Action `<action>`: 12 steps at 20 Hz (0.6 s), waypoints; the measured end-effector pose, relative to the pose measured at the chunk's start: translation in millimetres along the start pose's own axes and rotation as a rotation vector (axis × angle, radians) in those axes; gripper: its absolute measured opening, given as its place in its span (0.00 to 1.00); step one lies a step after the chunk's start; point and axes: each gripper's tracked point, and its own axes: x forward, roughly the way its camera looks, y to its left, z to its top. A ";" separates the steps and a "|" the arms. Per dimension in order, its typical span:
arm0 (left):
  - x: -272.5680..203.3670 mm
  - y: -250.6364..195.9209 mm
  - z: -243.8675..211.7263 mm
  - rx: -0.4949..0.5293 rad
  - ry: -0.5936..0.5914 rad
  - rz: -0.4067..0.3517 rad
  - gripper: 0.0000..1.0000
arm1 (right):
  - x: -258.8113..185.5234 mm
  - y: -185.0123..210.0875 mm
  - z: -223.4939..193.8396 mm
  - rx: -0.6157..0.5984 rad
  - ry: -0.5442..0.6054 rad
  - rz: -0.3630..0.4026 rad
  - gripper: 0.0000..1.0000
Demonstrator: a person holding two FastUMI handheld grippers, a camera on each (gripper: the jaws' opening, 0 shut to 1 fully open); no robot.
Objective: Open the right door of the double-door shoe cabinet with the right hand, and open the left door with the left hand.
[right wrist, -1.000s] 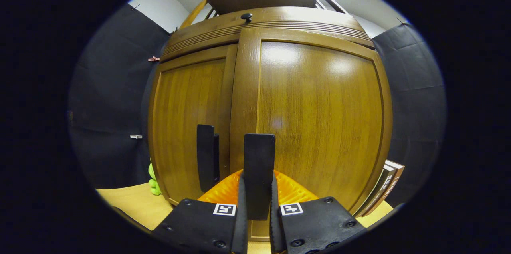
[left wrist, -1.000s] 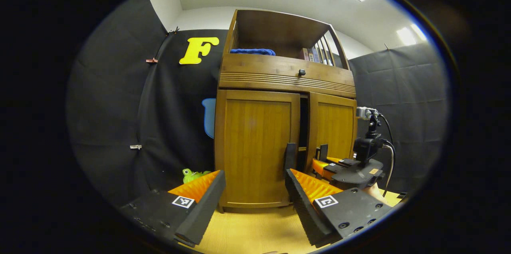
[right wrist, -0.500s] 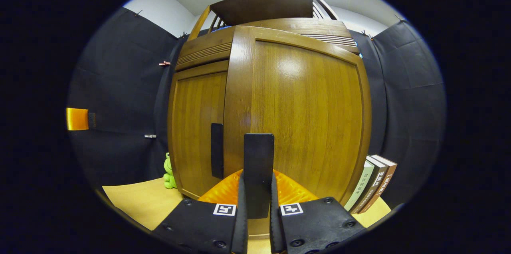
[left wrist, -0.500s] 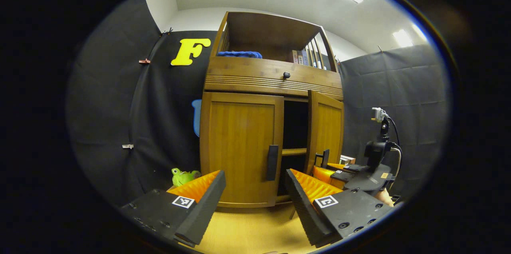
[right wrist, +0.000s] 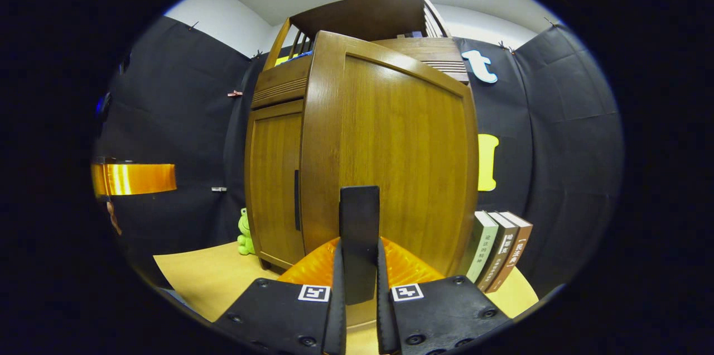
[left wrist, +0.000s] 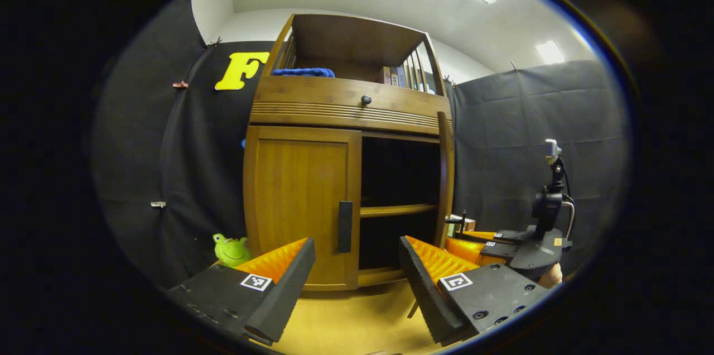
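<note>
Right tool (right wrist: 360, 293) pinching the black handle (right wrist: 360, 243) of the right door (right wrist: 390, 159), both fingers pressed against its sides; same tool seen from the left gripper view low at the right (left wrist: 505, 240), beside the cabinet's right edge. Right door swung well out from the shoe cabinet (left wrist: 346, 104), edge-on in the left gripper view (left wrist: 445, 176), baring a dark interior with one wooden shelf (left wrist: 397, 210) across it. Left door (left wrist: 298, 207) flush and closed, its black handle (left wrist: 345, 226) untouched near the inner edge. Left tool (left wrist: 357, 282) spread wide, fingers well apart, gripping nothing, short of the left door and pointed at its lower half. Cabinet standing on the pale wooden desk (left wrist: 357, 321). Green frog toy (left wrist: 230, 249) at the cabinet's left foot. Three upright books (right wrist: 498, 249) on the desk just right of the open door. Blue cloth (left wrist: 303, 72) on the cabinet's top shelf.
</note>
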 end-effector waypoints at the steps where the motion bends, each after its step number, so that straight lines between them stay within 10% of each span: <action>1: 2.3 -5.5 -0.5 -0.001 -0.002 -0.010 0.94 | -6.6 -5.7 1.3 -0.003 0.000 -0.008 0.21; 12: 21.8 -68.5 -0.6 -0.001 -0.009 -0.108 0.94 | -58.8 -70.2 9.1 0.007 -0.009 -0.115 0.18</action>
